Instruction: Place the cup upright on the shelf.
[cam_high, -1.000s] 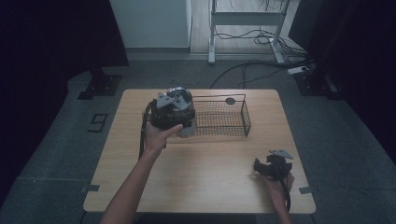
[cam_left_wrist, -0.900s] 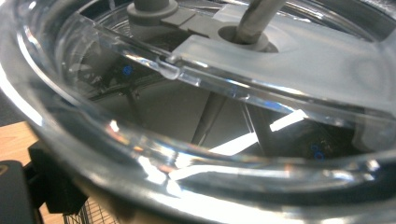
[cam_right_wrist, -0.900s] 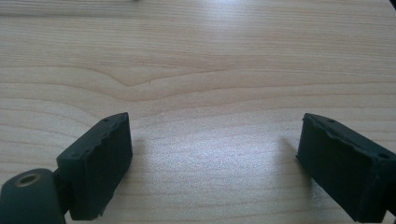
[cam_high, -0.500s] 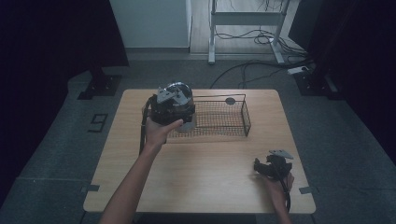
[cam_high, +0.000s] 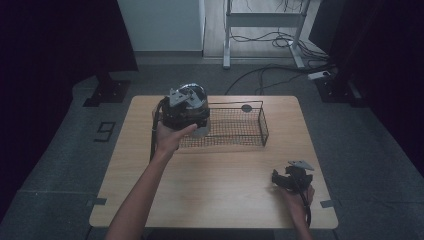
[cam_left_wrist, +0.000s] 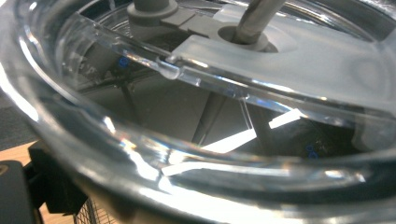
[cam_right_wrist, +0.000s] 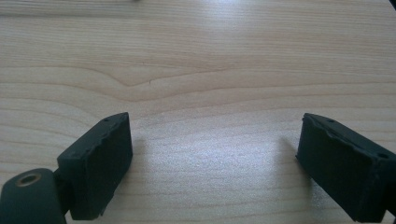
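Glass fills most of the left gripper view: a clear lid (cam_left_wrist: 196, 140) with a grey knob and a metal stem on top sits right against the camera. In the high view the left hand-held gripper (cam_high: 187, 107) is raised over the left end of the wire basket (cam_high: 235, 127), at the far left part of the worktop (cam_high: 220, 200). A pale round edge of the lid (cam_high: 201, 131) peeks out just below it, above the basket floor. Whether its jaws are clamped on the lid I cannot tell; they are hidden behind the glass. The right hand-held gripper (cam_high: 287, 177) rests low at the near right corner of the worktop, well apart from the basket. In the right gripper view its 2 jaws stand wide apart over bare wood, released, with nothing between them.
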